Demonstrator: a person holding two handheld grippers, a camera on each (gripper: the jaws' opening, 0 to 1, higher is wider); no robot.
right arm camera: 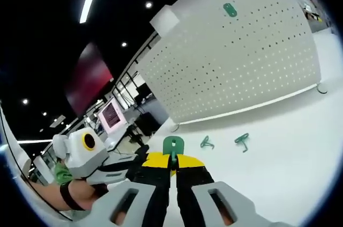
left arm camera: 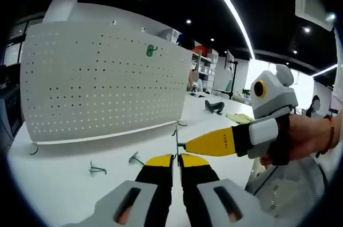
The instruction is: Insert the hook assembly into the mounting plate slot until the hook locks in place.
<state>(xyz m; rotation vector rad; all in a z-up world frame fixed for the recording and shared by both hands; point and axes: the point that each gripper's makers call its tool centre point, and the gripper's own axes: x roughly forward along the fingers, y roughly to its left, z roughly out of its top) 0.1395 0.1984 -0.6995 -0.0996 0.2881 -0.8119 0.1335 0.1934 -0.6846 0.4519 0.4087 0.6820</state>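
Left gripper view. Left gripper (left arm camera: pixel 176 158) at bottom, yellow tips pressed together, nothing visibly between them. Right gripper (left arm camera: pixel 185 145) entering from the right, held by a hand (left arm camera: pixel 305 138), its yellow tips closed on a thin green hook (left arm camera: pixel 176 133) standing upright just above the left tips. Two spare hooks lying on the white table (left arm camera: pixel 69 178): one (left arm camera: pixel 97 170) to the left, one (left arm camera: pixel 136 158) nearer the tips, both apart from either gripper. Behind them, white pegboard (left arm camera: pixel 102 79) standing upright on the table, holes in regular rows. One green hook plate (left arm camera: pixel 151 50) already mounted near the board's upper right. Dark object (left arm camera: pixel 214 107) far right on the table; identity not clear.

Right gripper view. Right gripper (right arm camera: pixel 172 163) at bottom, jaws clamped on the hook (right arm camera: pixel 173 145), green backplate showing just above the tips. Hook clear of the pegboard (right arm camera: pixel 236 55), not inserted. Left gripper (right arm camera: pixel 140 158) entering from the left, touching or just beside the right tips; contact not determinable. Spare hooks (right arm camera: pixel 206 143) and (right arm camera: pixel 242 140) on the table (right arm camera: pixel 289 146) between tips and board. Mounted plate (right arm camera: pixel 230 9) high on the board.
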